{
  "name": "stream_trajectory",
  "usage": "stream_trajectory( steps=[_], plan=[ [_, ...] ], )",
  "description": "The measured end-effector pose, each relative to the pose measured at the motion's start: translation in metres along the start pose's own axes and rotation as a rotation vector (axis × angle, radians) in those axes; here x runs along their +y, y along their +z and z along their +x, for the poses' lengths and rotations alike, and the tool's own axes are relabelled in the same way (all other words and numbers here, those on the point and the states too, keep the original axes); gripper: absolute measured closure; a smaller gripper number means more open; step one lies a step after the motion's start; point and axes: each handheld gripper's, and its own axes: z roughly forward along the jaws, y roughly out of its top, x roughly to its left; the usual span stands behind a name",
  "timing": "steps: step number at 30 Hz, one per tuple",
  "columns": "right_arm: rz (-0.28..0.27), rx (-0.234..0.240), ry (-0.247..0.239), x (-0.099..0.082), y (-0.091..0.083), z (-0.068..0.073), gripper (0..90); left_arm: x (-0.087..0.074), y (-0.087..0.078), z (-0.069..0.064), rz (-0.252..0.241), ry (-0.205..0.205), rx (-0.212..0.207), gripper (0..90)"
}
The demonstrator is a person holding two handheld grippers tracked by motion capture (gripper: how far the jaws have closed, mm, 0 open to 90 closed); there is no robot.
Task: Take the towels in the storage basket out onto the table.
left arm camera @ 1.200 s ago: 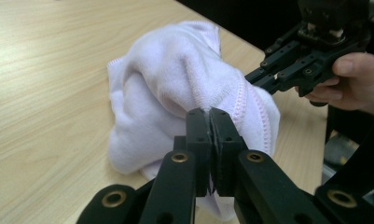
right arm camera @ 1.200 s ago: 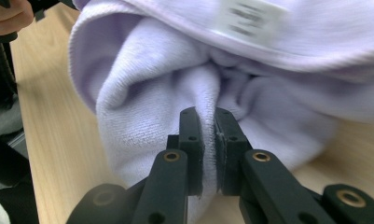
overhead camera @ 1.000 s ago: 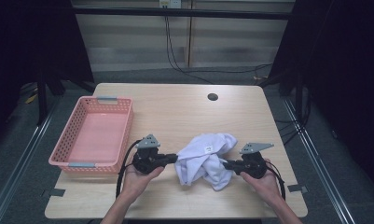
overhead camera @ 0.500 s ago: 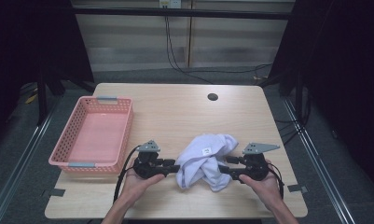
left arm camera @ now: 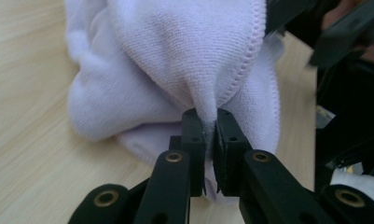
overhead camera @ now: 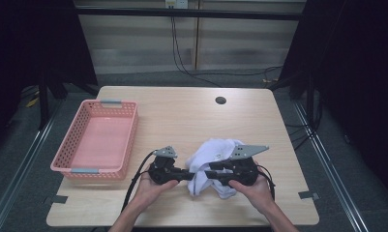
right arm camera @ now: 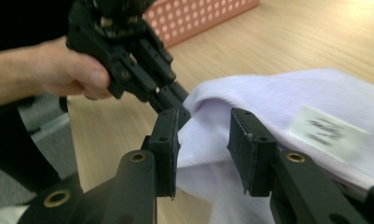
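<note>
The left gripper pinches the white towel near the table's front edge. The right gripper, jaws just closing, gapes around a fold and might miss, dropping it.

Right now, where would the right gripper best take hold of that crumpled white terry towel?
Probably the stitched hem fold of the white terry towel, approached from the table's right. The left gripper already pinches one ridge; the right gripper, jaws just closing, straddles a raised, thin fold without pressing it.

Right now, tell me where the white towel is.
In the high view the white towel lies bunched on the near half of the wooden table, between the left gripper and right gripper, right of the pink basket.
</note>
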Motion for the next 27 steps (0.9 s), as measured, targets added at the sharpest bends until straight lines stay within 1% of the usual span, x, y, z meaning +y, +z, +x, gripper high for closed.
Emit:
stream_trajectory(
  steps=[1,3,5,6,7,8,9,10,11,12,13,14,15,17,18,20,21,22,23,25,27],
  plan=[
    [0.012,0.009,0.007,-0.002,0.003,-0.002,59.6,0.002,0.002,-0.002,0.003,0.005,-0.005,84.6],
    [0.043,-0.012,0.013,-0.007,0.010,-0.009,50.7,0.004,0.003,-0.005,0.007,0.022,0.020,84.5],
    [0.070,-0.036,0.000,-0.013,0.017,-0.014,40.4,0.006,0.000,-0.002,-0.025,0.001,0.003,84.5],
    [0.075,-0.031,-0.003,-0.015,0.021,-0.017,33.5,0.006,-0.001,-0.002,-0.032,-0.003,0.006,84.6],
    [0.086,-0.012,-0.001,-0.017,0.025,-0.019,29.4,0.006,-0.002,-0.001,-0.030,-0.009,0.003,84.6],
    [0.103,-0.007,-0.005,-0.019,0.028,-0.019,29.2,0.006,-0.002,0.000,-0.031,-0.009,0.000,84.6],
    [0.117,-0.020,-0.015,-0.022,0.032,-0.018,30.3,0.006,-0.001,0.000,-0.032,-0.004,-0.002,84.6],
    [0.122,-0.045,-0.023,-0.023,0.035,-0.016,35.6,0.007,-0.001,-0.001,-0.034,-0.002,-0.009,84.6],
    [0.130,-0.088,-0.033,-0.025,0.039,-0.014,43.8,0.007,-0.001,-0.001,-0.035,0.004,-0.007,84.8],
    [0.137,-0.094,-0.028,-0.026,0.041,-0.014,51.7,0.008,-0.002,-0.002,-0.042,0.004,-0.001,85.2],
    [0.131,-0.098,-0.025,-0.026,0.040,-0.014,58.1,0.008,-0.005,-0.002,-0.055,0.004,0.004,85.7],
    [0.122,-0.098,-0.009,-0.026,0.039,-0.016,61.8,0.009,-0.009,-0.001,-0.070,0.004,0.019,86.3],
    [0.111,-0.086,-0.002,-0.025,0.035,-0.017,67.4,0.009,-0.014,0.000,-0.094,-0.006,0.030,86.6],
    [0.076,-0.075,0.014,-0.022,0.026,-0.020,74.7,0.010,-0.022,0.001,-0.121,-0.017,0.041,86.8],
    [0.058,-0.083,0.019,-0.020,0.019,-0.022,77.3,0.010,-0.025,0.001,-0.130,-0.018,0.048,86.9],
    [0.042,-0.101,0.028,-0.019,0.008,-0.025,82.2,0.010,-0.035,0.004,-0.162,-0.033,0.049,86.9],
    [0.034,-0.125,0.032,-0.019,0.001,-0.028,83.6,0.010,-0.040,0.004,-0.175,-0.031,0.066,86.9],
    [0.022,-0.144,0.048,-0.019,-0.007,-0.032,83.9,0.010,-0.042,0.004,-0.181,-0.032,0.064,87.0],
    [0.015,-0.150,0.055,-0.019,-0.010,-0.034,84.2,0.010,-0.048,0.004,-0.200,-0.038,0.059,87.0],
    [-0.016,-0.189,0.073,-0.019,-0.026,-0.042,84.6,0.011,-0.057,0.002,-0.221,-0.036,0.072,87.0],
    [-0.041,-0.228,0.082,-0.017,-0.041,-0.048,84.6,0.009,-0.068,-0.001,-0.250,-0.028,0.103,87.1]
  ],
)
